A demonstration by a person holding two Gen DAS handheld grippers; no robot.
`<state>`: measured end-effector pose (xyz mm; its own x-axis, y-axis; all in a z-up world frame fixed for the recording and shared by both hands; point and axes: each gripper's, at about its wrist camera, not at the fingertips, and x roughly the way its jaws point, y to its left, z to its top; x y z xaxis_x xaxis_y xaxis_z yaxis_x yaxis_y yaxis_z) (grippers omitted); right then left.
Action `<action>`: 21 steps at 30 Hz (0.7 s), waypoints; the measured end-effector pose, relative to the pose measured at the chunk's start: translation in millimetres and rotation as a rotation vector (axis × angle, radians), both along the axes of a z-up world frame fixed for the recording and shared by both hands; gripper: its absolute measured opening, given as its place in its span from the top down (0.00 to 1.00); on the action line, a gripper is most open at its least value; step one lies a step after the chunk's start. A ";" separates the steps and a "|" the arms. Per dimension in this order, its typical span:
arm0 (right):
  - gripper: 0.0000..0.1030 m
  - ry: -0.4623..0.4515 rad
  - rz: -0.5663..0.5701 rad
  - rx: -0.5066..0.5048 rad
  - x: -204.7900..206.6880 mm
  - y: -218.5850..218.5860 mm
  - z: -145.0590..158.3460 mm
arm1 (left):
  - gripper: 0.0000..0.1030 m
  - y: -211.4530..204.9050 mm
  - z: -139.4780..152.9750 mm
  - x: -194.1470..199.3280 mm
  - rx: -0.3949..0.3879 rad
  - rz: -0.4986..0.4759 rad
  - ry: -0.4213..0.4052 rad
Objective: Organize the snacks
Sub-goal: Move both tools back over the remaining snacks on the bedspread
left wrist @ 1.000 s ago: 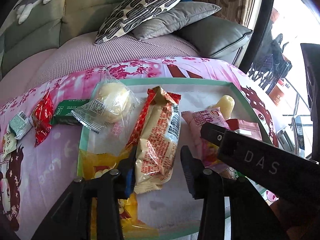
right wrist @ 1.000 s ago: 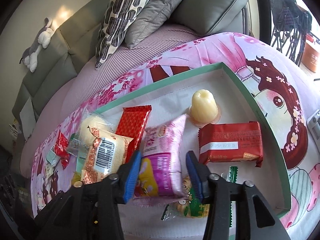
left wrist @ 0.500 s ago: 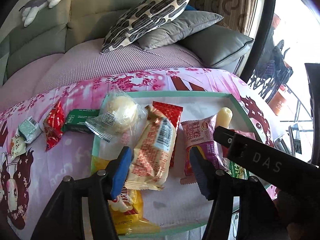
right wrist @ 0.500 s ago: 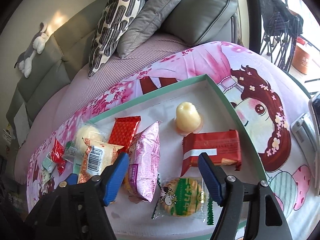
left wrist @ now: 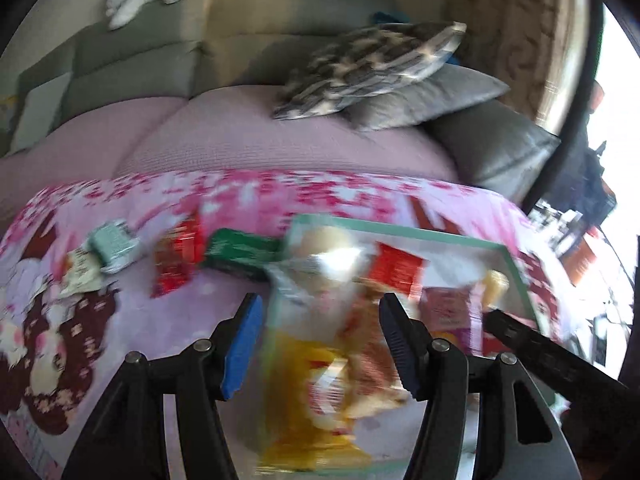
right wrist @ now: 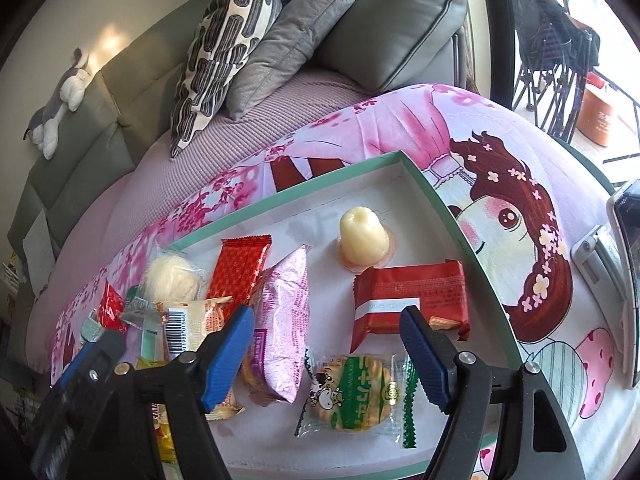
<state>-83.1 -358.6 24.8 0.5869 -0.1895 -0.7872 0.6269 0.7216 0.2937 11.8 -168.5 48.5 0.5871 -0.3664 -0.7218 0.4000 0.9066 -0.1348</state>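
A green-rimmed tray (right wrist: pixel 440 208) on the pink printed cloth holds the snacks. My right gripper (right wrist: pixel 326 316) hangs open above a pink packet (right wrist: pixel 284 320) and a round biscuit in a green wrapper (right wrist: pixel 352 396), touching neither. Behind them lie a red pack (right wrist: pixel 412 296), a jelly cup (right wrist: pixel 364 236), a red wafer (right wrist: pixel 240 268) and a white bun (right wrist: pixel 172 280). My left gripper (left wrist: pixel 320 308) is open over the tray's left end, above a beige packet (left wrist: pixel 368 360) and a yellow one (left wrist: pixel 304 400), in a blurred picture. Nothing is held.
Outside the tray on the cloth lie a green packet (left wrist: pixel 240 254), a small red packet (left wrist: pixel 176 260) and a pale green one (left wrist: pixel 114 246). A phone on a stand (right wrist: pixel 624 260) sits at the right. A sofa with cushions (right wrist: pixel 288 40) runs behind the table.
Both grippers opened: the left let go of the beige packet, the right of the pink one. The left gripper then rose and swung left; the right one drew back slightly.
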 end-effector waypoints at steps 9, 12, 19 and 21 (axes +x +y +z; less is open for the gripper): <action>0.24 -0.017 0.069 -0.026 11.1 21.3 9.7 | 0.26 40.7 -9.2 21.2 0.026 0.160 0.023; 0.24 -0.016 0.096 -0.035 16.0 29.2 11.0 | 0.26 41.8 -9.3 20.9 0.029 0.159 0.021; 0.09 0.003 0.105 -0.060 21.3 35.1 9.3 | 0.05 33.8 -17.4 22.6 0.079 0.154 0.021; 0.00 0.009 0.107 -0.079 21.5 35.8 8.0 | 0.05 32.6 -20.6 22.6 0.096 0.156 0.015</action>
<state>-61.6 -322.8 32.8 0.6000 -0.1873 -0.7777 0.5471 0.8054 0.2281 34.3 -135.9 27.9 0.6201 -0.2007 -0.7584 0.2524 0.9664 -0.0493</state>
